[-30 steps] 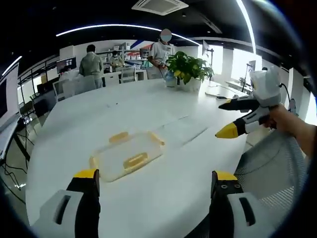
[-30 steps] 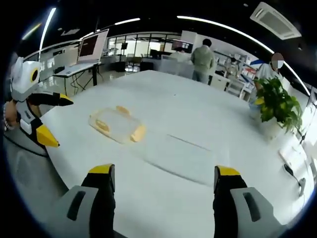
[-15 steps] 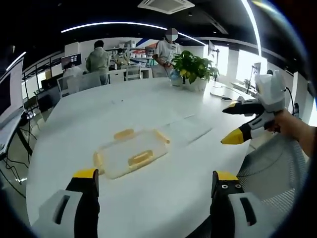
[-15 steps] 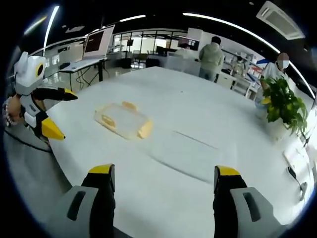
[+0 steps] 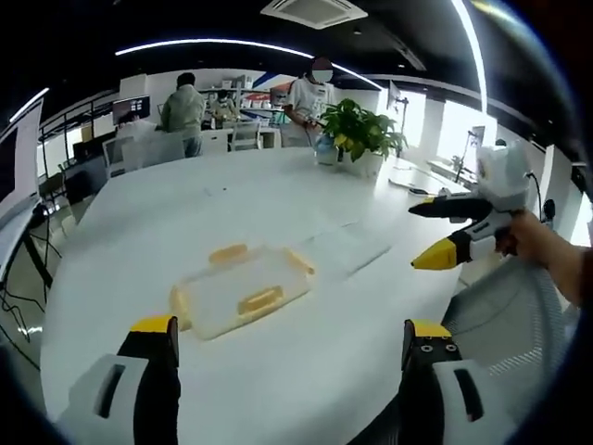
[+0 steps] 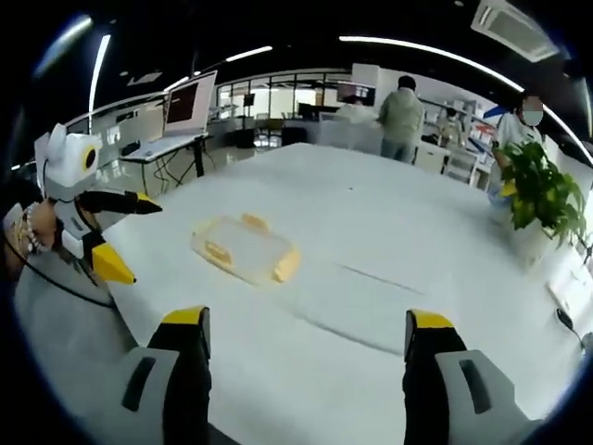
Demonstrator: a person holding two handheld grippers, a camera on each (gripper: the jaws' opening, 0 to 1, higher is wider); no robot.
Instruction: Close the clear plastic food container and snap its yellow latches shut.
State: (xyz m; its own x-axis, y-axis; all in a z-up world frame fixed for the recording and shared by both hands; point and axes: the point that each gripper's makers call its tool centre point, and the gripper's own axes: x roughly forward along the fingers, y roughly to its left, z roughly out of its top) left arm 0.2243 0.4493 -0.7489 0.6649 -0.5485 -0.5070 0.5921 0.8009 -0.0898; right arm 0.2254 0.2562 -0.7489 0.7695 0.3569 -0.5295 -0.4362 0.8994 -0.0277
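Ahead of both spread-jawed, empty tongs, left gripper (image 5: 289,357) and right gripper (image 6: 307,345), the container (image 5: 241,289) lay untouched; approach seemed underway, latches (image 5: 258,300) next.

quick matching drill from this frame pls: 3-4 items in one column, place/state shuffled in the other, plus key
1. clear plastic food container
2. potted plant
3. left claw
4. laptop

A. on a side desk beyond the white table
B. far end of the table, green leaves
C. flat on the table, yellow latches around it
D. open, holding nothing

Pairs: 1-C, 2-B, 3-D, 4-A
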